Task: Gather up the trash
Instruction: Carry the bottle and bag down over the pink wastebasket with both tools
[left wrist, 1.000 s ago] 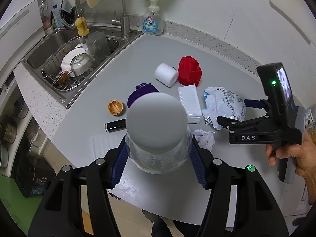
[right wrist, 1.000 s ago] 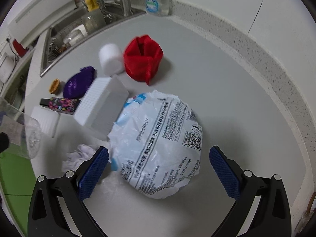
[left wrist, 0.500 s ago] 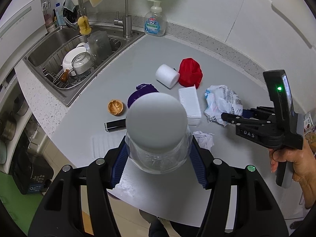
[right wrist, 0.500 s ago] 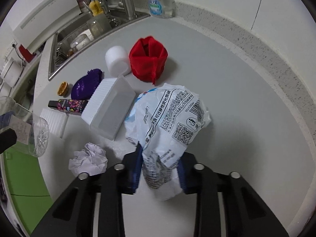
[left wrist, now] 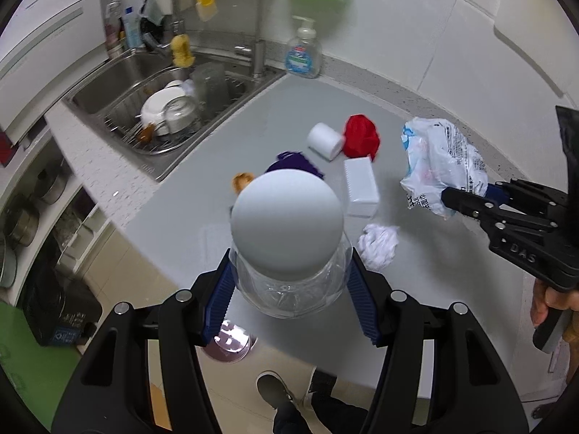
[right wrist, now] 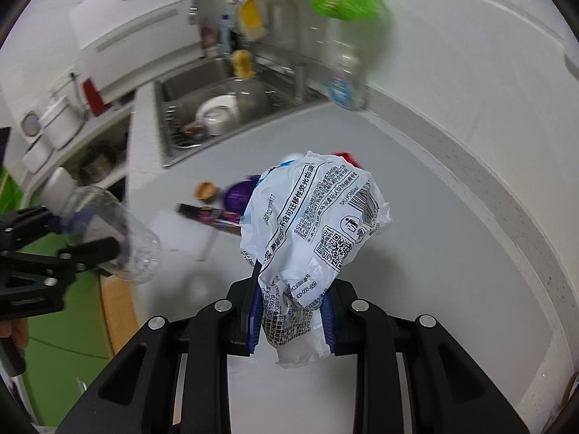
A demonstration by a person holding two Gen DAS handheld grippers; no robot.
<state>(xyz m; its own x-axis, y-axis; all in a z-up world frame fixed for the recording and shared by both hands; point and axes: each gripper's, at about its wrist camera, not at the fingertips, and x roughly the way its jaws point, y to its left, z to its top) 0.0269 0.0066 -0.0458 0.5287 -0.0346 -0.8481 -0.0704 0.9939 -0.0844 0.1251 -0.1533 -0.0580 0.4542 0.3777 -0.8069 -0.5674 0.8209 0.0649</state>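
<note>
Right gripper (right wrist: pixel 291 320) now clamped on plastic bag (right wrist: pixel 318 224), lifted off counter (right wrist: pixel 416 217)

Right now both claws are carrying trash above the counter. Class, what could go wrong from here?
1. The right claw pinches only the lower end of the crumpled plastic bag; thin film might slip free.
2. The left claw grips a smooth, clear plastic bottle by its curved sides, so it could squirt out.
3. The dangling bag hangs above the red cloth and could brush it.
</note>
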